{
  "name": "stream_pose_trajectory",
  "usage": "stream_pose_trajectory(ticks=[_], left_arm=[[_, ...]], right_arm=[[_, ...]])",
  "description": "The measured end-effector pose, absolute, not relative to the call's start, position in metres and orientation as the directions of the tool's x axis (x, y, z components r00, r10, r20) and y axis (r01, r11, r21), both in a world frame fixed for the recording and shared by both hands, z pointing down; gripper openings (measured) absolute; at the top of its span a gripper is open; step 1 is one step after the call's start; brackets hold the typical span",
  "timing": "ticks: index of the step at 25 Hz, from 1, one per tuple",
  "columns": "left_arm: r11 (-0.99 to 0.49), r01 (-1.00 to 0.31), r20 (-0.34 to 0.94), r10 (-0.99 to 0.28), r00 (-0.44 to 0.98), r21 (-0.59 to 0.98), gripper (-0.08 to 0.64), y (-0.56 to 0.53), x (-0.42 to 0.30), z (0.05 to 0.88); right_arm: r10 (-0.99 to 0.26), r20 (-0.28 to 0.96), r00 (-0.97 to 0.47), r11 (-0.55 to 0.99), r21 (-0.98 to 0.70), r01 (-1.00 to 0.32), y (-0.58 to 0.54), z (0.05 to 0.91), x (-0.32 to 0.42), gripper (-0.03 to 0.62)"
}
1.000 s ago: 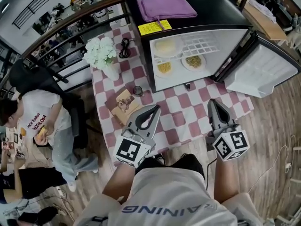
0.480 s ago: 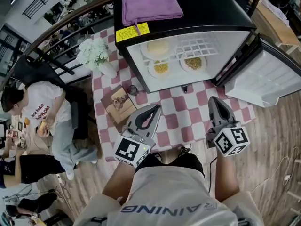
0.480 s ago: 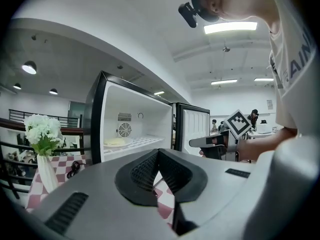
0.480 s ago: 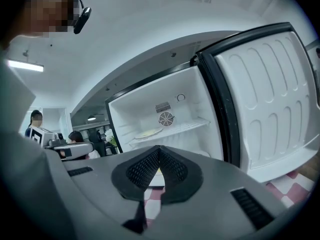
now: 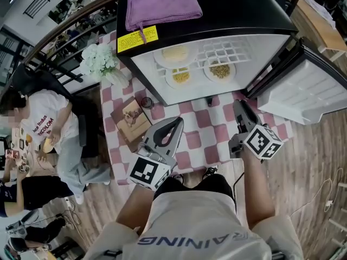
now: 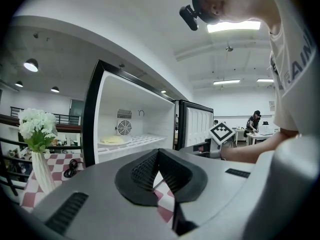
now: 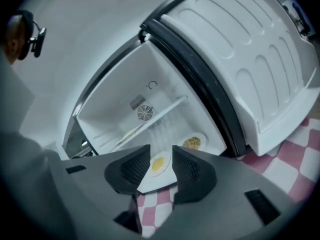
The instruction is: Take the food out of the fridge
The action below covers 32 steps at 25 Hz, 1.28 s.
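The black fridge (image 5: 233, 10) stands open on the checkered table. Inside it a plate of pale food (image 5: 176, 53) sits on the upper shelf, with a plate of yellow food (image 5: 180, 76) and a plate of brown food (image 5: 220, 70) below. My right gripper (image 5: 239, 106) points at the opening from just in front of it. Its jaws are opening, with nothing between them. In the right gripper view the yellow food (image 7: 158, 165) shows far off through the gap of my right gripper (image 7: 161, 156). My left gripper (image 5: 175, 123) hangs shut and empty over the cloth, short of the fridge.
The fridge door (image 5: 303, 85) swings out to the right. A purple cloth (image 5: 162, 4) lies on the fridge top. A vase of white flowers (image 5: 100, 64), a brown book (image 5: 132, 118) and a small cup (image 5: 146, 102) stand left of the fridge. A person (image 5: 38, 129) sits far left.
My right gripper has moved toward the fridge opening, rolled onto its side and parted its jaws. The left gripper has crept a little forward, still shut.
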State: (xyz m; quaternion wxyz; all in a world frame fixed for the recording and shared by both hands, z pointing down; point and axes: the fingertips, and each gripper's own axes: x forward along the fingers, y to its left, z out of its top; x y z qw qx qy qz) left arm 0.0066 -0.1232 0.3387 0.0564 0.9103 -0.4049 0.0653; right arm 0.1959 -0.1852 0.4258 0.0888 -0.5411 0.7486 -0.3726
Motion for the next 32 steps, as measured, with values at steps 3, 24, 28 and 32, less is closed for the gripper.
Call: stream_pose_trajectory(ticks=[3, 24, 28, 32], left_arm=[[-0.667, -0.744, 0.163, -0.731, 0.663, 0.035, 0.008, -0.131, 0.007, 0.34], [-0.627, -0.775, 0.215, -0.748, 0.628, 0.083, 0.008, -0.139, 0.01, 0.363], [-0.628, -0.774, 0.219, -0.746, 0.629, 0.083, 0.008, -0.14, 0.011, 0.363], [-0.632, -0.771, 0.219, -0.744, 0.632, 0.08, 0.008, -0.14, 0.01, 0.364]], right_arm=[[-0.878, 0.305, -0.369, 0.037, -0.726, -0.687, -0.209, 0.452, 0.201, 0.138], [-0.835, 0.488, -0.255, -0.421, -0.864, -0.276, -0.31, 0.588, 0.205, 0.141], [-0.832, 0.499, -0.241, -0.448, -0.862, -0.237, -0.318, 0.592, 0.203, 0.141], [-0.806, 0.553, -0.211, -0.51, -0.83, -0.224, -0.315, 0.6, 0.205, 0.042]])
